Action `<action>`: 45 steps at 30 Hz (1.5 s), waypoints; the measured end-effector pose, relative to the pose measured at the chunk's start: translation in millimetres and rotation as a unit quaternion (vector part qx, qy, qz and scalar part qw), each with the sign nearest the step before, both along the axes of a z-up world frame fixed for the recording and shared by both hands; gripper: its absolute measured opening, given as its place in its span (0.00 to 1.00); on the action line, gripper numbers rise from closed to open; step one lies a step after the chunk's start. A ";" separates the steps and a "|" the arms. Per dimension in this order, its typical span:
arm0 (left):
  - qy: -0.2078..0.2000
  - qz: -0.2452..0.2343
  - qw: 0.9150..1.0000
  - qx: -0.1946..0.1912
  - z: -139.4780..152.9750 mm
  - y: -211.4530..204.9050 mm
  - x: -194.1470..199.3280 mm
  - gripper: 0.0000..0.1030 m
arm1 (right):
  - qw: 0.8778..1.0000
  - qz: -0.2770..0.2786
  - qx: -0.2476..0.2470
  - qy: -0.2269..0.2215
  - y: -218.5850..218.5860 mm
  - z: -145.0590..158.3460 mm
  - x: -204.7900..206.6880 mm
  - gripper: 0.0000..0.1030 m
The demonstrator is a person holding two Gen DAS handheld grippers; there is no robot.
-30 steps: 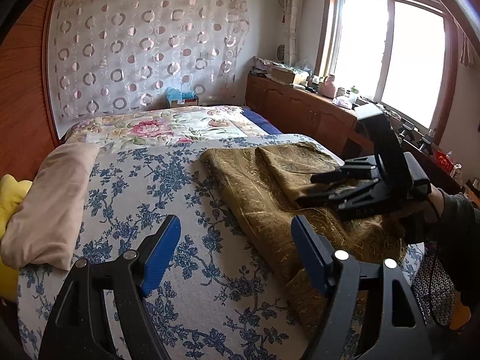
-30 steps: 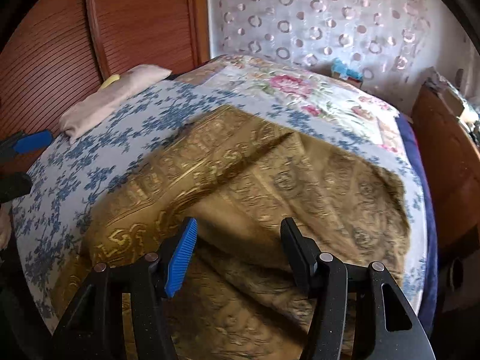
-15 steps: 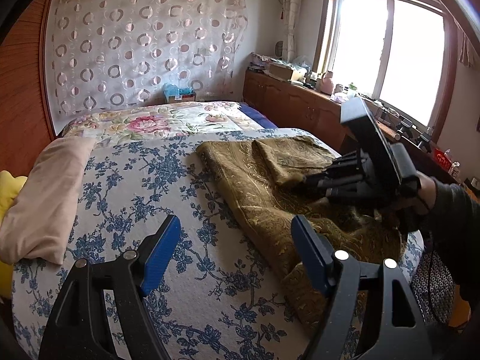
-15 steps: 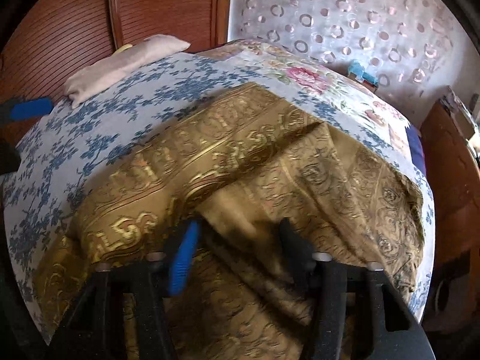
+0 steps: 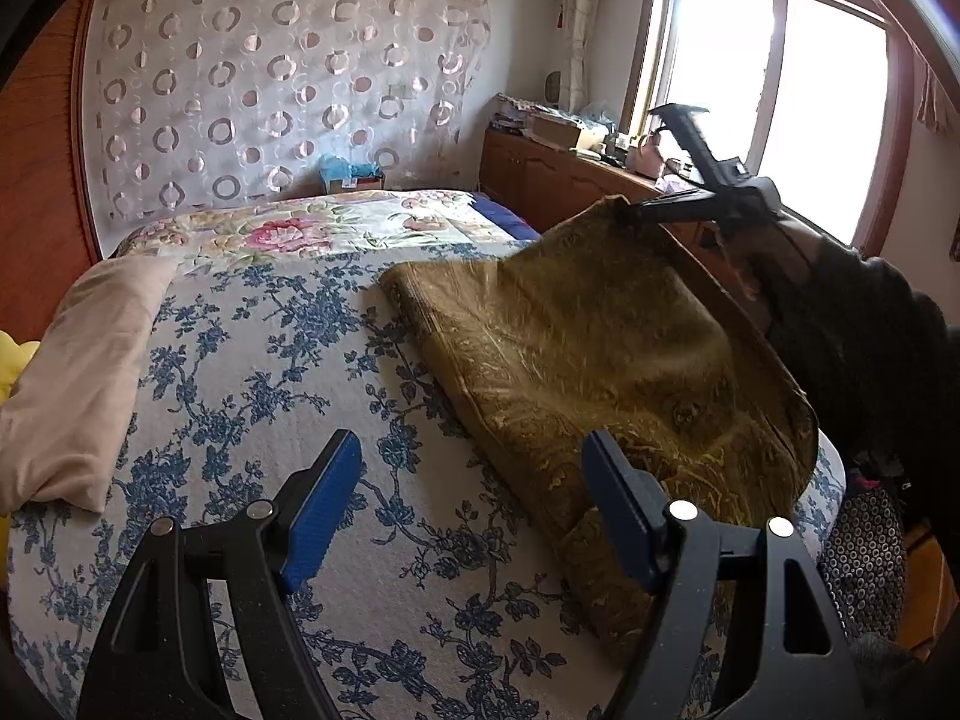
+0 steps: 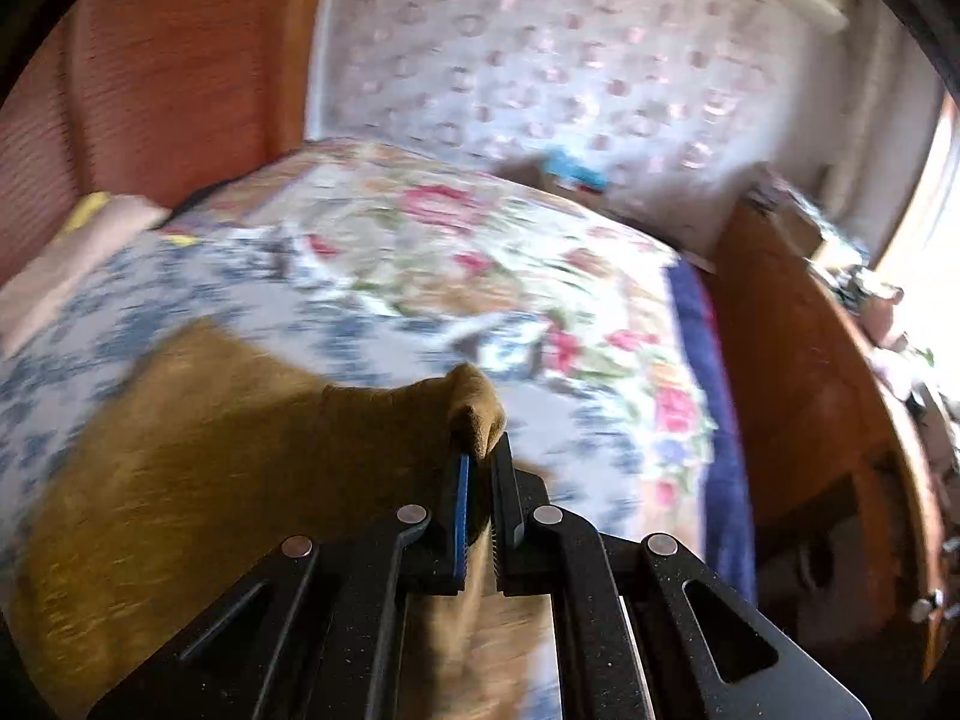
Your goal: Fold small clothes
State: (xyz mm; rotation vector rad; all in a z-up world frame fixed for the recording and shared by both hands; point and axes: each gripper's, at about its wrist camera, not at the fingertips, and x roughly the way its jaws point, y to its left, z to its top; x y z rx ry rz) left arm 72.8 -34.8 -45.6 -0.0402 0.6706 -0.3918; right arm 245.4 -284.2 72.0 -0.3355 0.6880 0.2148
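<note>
While the left gripper (image 5: pixel 471 504) hung over the near edge of the bed (image 5: pixel 252 372), its jaws stood wide apart with nothing between them, only blue-flowered quilt below. Blue pads (image 5: pixel 324 510) faced each other across the gap, clear of the cloth (image 5: pixel 576 360).

Cloth was a gold-brown patterned piece, lying on the right half of the bed. Near end drooped over the bed's front edge, just beside the left gripper's right finger. Left long edge lay flat on the quilt as a folded seam. Far right corner was lifted off the bed, so the sheet sloped up toward the window (image 5: pixel 774 108).

Right gripper (image 5: pixel 627 211) held that raised corner. In the right wrist view the jaws were clamped nearly together on a bunched tip of cloth (image 6: pixel 477 405), which stuck out past the fingertips (image 6: pixel 480 462); the rest hung down to the left. That view was motion-blurred. A dark sleeve (image 5: pixel 864 324) ran from the gripper back to the right frame edge.

Left of the cloth, a beige pillow (image 5: pixel 84 372) lay along the bed's left side, well apart from it. Further back was a pink-flowered cover (image 5: pixel 312 228), then a circle-pattern curtain (image 5: pixel 270 90). A wooden cabinet (image 5: pixel 564 180) with clutter on top stood under the window.
</note>
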 end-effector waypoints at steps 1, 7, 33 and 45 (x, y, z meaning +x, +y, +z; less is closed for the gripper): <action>0.002 -0.002 1.000 0.000 -0.8 -0.4 0.0 0.75 | 1.000 -0.024 -0.001 0.009 -5.5 -5.3 9.6 0.06; 0.016 -0.011 1.000 0.005 -9.3 -6.9 -1.8 0.75 | 0.996 -0.082 0.001 0.028 -7.2 -21.5 19.1 0.41; 0.095 -0.081 0.992 -0.008 -34.6 -40.0 -49.1 0.02 | 0.997 0.016 0.077 0.016 -18.1 -68.3 -215.7 0.41; 0.072 -0.105 0.992 -0.014 -11.5 -41.5 -79.4 0.02 | 0.995 0.006 0.097 0.023 -16.1 -60.5 -237.6 0.41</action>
